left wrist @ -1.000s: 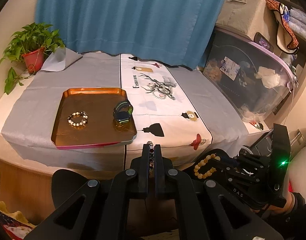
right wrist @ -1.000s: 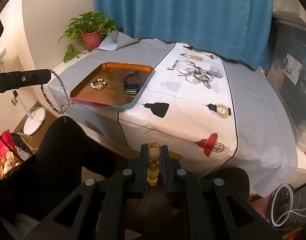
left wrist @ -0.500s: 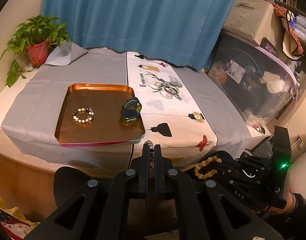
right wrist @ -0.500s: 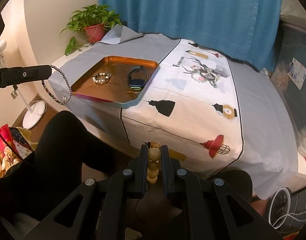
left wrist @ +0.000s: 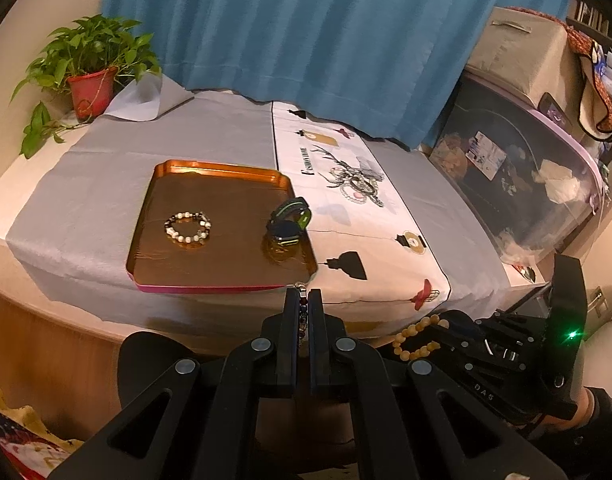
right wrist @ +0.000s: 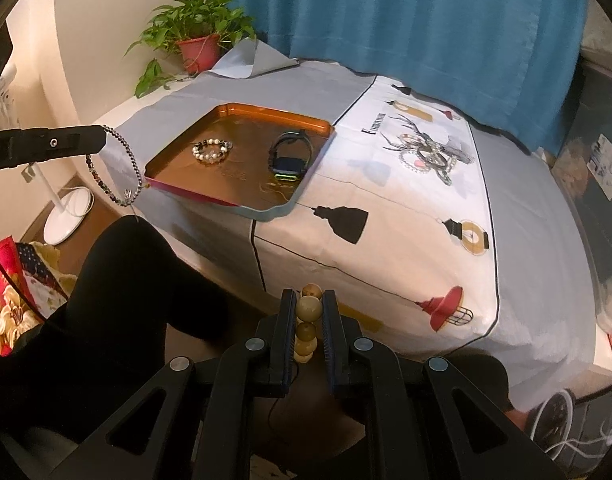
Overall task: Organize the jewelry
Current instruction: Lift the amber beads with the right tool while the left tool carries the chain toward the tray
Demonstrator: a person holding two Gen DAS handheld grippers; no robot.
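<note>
A copper tray (left wrist: 210, 168) lies on the grey cloth, holding a white bead bracelet (left wrist: 187, 227) and a dark smartwatch (left wrist: 288, 224). My left gripper (left wrist: 304, 296) hovers just before the tray's near edge, shut on a thin dark-beaded bracelet (right wrist: 118, 172), which dangles in a loop in the right wrist view. Off the table's front edge, my right gripper (right wrist: 309, 300) is shut on a wooden bead bracelet (right wrist: 308, 312); its loop (left wrist: 418, 340) also shows low right in the left wrist view. A tangle of jewelry (right wrist: 430, 156) rests on the white printed runner.
A potted plant (left wrist: 90, 80) stands at the table's far left corner before a blue curtain (left wrist: 306, 40). A clear storage box (left wrist: 526, 184) sits to the right. A person's black-clad leg (right wrist: 126, 280) and a white stand base (right wrist: 68, 216) are below the table.
Both grippers have drifted toward the table, so the tray looks nearer and larger in both views. Both keep their hold on the bracelets.
</note>
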